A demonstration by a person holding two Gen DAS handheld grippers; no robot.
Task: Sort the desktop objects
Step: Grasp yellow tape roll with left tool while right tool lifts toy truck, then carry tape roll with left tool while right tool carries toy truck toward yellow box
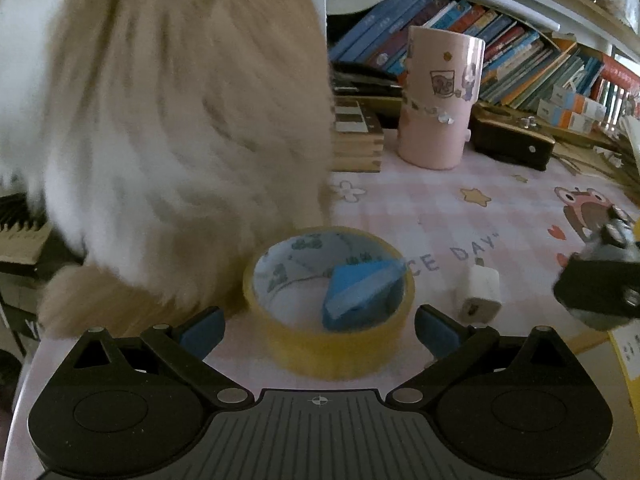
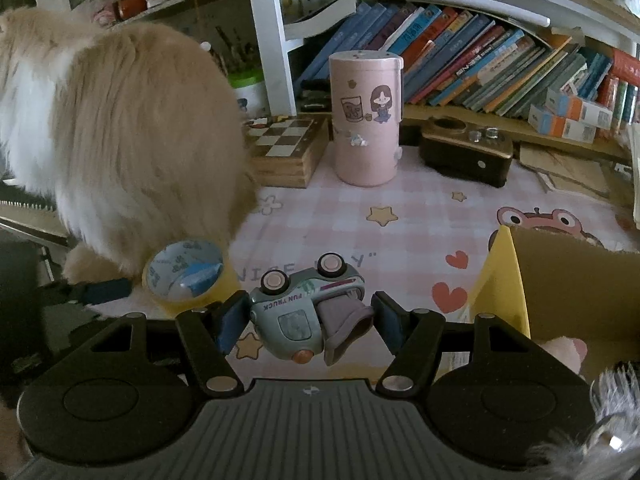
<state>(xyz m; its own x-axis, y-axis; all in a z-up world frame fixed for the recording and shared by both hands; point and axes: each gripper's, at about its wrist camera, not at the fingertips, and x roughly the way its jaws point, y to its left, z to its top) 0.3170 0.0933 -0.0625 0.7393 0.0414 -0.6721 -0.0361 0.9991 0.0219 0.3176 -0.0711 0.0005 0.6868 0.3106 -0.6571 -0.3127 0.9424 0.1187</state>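
Note:
A yellow tape roll (image 1: pixel 320 344) lies flat on the pink checked mat (image 1: pixel 440 208), with a blue wedge-shaped piece (image 1: pixel 360 292) inside its ring. My left gripper (image 1: pixel 319 330) is open, its blue pads on either side of the roll's near half and clear of it. A white charger plug (image 1: pixel 478 294) lies to the right of the roll. My right gripper (image 2: pixel 308 320) is shut on a pale green toy truck (image 2: pixel 296 304), which is tipped on its side with its wheels up, above the mat. The tape roll (image 2: pixel 188 276) and a left gripper finger (image 2: pixel 106 290) show at the left of the right wrist view.
A fluffy cream and white cat (image 1: pixel 160 140) sits right behind the roll on the left. A pink cylinder container (image 2: pixel 366 120), a wooden chess box (image 2: pixel 286 148) and a black case (image 2: pixel 464 156) stand at the back before a bookshelf. An open yellow cardboard box (image 2: pixel 520 280) is at the right.

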